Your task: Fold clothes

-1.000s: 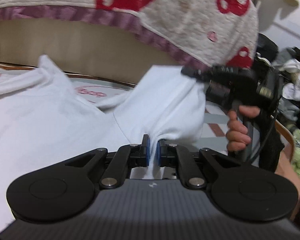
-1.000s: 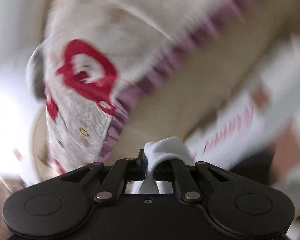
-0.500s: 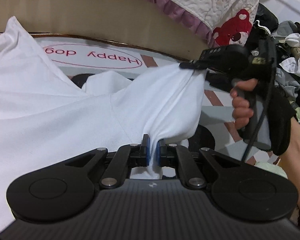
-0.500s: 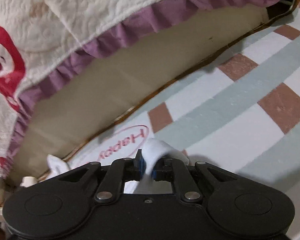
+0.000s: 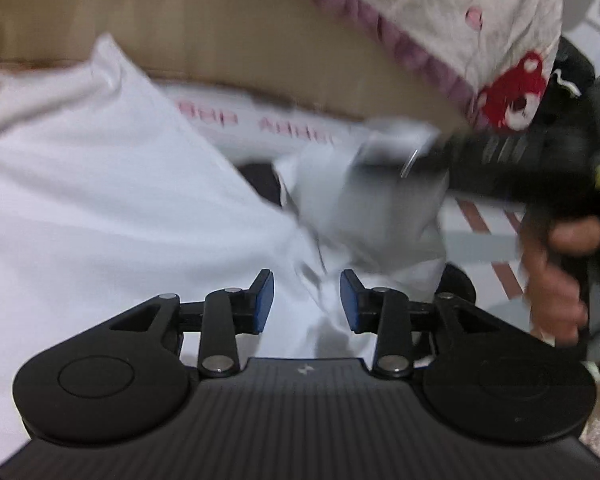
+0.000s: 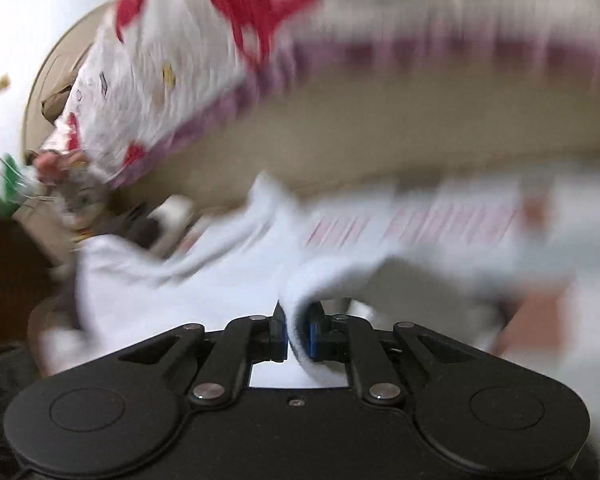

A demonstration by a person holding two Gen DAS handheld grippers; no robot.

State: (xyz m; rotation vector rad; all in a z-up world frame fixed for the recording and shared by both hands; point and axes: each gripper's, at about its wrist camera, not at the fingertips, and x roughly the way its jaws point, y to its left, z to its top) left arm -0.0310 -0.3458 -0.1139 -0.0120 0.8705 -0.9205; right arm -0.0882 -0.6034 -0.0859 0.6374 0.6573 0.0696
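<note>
A white shirt (image 5: 92,200) lies spread on the bed, with a sleeve bunched up at the middle right. My left gripper (image 5: 306,306) is open, its blue pads apart, with white cloth lying loose between them. My right gripper (image 6: 298,332) is shut on a fold of the white shirt (image 6: 204,292). It shows in the left wrist view (image 5: 384,148), blurred, holding the sleeve above and beyond the left gripper.
A quilt (image 5: 480,20) with red bear prints and a purple frill hangs over a tan headboard (image 5: 180,20) at the back. A striped bed sheet (image 5: 484,236) with pink lettering lies under the shirt. Dark clothes (image 5: 580,80) pile up at the right.
My left gripper has opened and let go of the shirt. My right gripper has swung left towards the shirt's middle, carrying the sleeve with it.
</note>
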